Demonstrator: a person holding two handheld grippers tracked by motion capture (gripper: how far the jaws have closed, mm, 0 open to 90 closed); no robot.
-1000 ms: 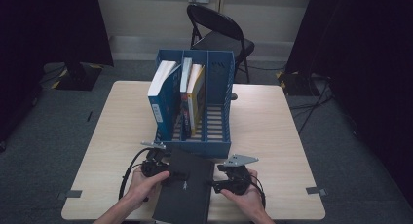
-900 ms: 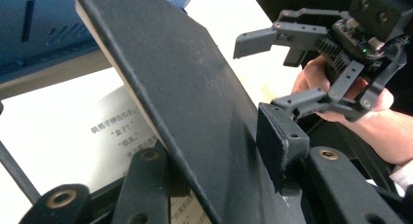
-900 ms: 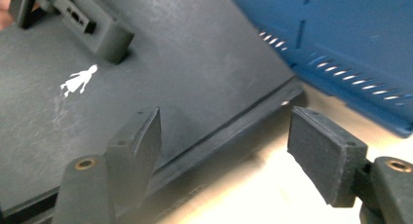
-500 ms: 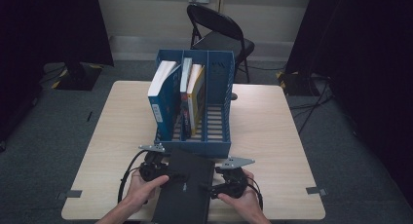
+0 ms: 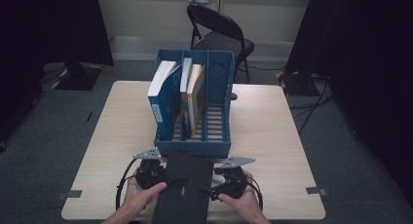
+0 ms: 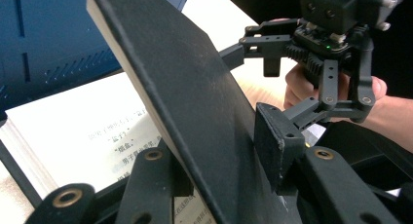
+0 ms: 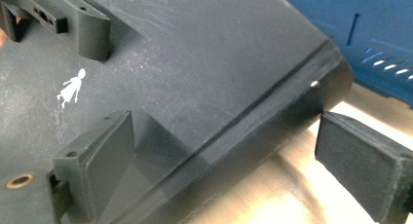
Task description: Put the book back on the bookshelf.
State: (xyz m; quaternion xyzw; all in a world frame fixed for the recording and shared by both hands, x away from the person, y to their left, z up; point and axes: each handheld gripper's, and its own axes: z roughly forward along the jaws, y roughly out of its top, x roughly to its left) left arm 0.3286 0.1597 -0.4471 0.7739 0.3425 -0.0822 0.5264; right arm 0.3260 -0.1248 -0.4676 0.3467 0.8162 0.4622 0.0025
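A black book point(image 5: 182, 190) lies at the table's front edge, just before a blue file rack point(image 5: 195, 147). My left gripper point(image 5: 168, 179) is shut on the book's left side. In the left gripper view the black cover point(image 6: 195, 102) is pinched between the jaws and tilted up off a printed page point(image 6: 87, 136). My right gripper point(image 5: 207, 189) is at the book's right side. Its jaws have just been opening. In the right gripper view the spine edge point(image 7: 253, 136) lies between them, one pad point(image 7: 92, 160) over the cover and the other pad point(image 7: 360, 170) apart from the spine.
The rack holds a blue book point(image 5: 163, 100), a thin book and a yellow book point(image 5: 196, 95) in its left slots; its right slot point(image 5: 216, 121) has nothing in it. A black folding chair point(image 5: 219, 36) stands behind the table. Bare tabletop point(image 5: 272, 126) lies on either side.
The left gripper has shifted a little with the black cover in its jaws. The right hand has stayed where it was.
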